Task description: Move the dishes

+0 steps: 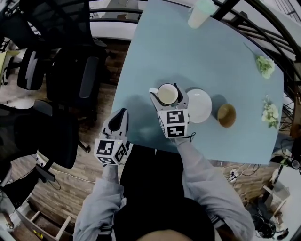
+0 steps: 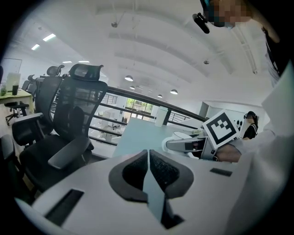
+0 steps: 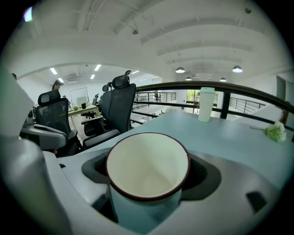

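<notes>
White cup (image 3: pixel 147 165) (dark-rimmed) gripped in right tool (image 1: pixel 165 90), its base hidden.

We see a pale blue table (image 1: pixel 155 56). The cup (image 3: pixel 148 165) is cream inside, with a thin dark red rim and a pale blue outer wall. The plate (image 1: pixel 203 107) is plain white. The bowl (image 1: pixel 226 115) is brown, with a lighter tan inside. The tumbler (image 1: pixel 201 14) is pale mint. On the right gripper (image 1: pixel 168 92) and the left gripper (image 1: pixel 123 113) we find white shells, dark grey pads (image 2: pixel 133 172) and cubes (image 1: pixel 173 123) patterned in black and white squares. The chairs (image 1: pixel 70 80) are black, the floor (image 1: pixel 80 174) is brown wood grain, and the sleeves (image 1: pixel 207 179) are light grey.
</notes>
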Tool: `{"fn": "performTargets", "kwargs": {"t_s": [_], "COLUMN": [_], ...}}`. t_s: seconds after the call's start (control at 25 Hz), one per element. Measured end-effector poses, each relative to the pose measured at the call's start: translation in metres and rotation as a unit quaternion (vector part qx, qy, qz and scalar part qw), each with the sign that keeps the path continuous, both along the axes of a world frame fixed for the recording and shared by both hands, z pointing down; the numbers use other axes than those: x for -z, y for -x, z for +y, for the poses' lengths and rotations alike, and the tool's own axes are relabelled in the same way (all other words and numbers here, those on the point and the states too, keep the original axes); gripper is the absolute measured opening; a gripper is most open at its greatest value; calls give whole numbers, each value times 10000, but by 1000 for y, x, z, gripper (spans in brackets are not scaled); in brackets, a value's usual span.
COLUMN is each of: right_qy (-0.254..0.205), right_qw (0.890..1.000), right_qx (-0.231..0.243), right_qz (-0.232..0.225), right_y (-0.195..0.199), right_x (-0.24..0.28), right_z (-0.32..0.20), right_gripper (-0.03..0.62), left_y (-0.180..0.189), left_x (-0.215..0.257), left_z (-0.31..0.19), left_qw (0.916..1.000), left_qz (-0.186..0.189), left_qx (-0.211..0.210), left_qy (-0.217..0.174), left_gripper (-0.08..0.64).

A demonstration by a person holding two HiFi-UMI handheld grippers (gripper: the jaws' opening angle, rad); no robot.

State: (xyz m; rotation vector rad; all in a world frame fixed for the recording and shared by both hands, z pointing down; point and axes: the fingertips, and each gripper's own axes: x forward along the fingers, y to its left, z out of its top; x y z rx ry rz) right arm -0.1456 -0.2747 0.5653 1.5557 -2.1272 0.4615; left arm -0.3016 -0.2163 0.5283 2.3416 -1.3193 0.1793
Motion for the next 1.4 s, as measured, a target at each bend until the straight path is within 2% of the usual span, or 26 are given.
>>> {"fn": "performTargets", "kwargs": {"t_s": [0.24,0.88,0.92,0.96,1.08,1.24,1.4], "right_qy": [69,-168,-212,-243,-178,-220,-340], "right_qw": [9999,9988,9987,9984,9982,9977,9963], "right_qx": [-60,-444,-415,-375,-148,160,80], "right_qz": [-108,-131,-222,-334,-557,-622,-783], "right_y": [14,12,13,14,16,-7,-57], "right_x": [2,0,2,3,7,30,63], "right_z": [18,12,13,16,35,73,116], "right_gripper": [426,434,449,501,549,554,542], "left_y": [-6,-3,-3,-2,-1,-22,-62], "left_x": [1,-2,-1,-2,-2,10,30], "left_z": [8,18,19,20,26,32,39], "left_qw": [10000,10000,9999,9999,9999,9999,9995], "left_qz": [-26,-76,-81,-88,-71,7,16], "left_qx": [-95,-57,-62,-70,-79,-115,-232], "left_qy": [-4,22,12,4,31,-35,-215], "left_gripper": [25,25,25,25,25,25,25]}}
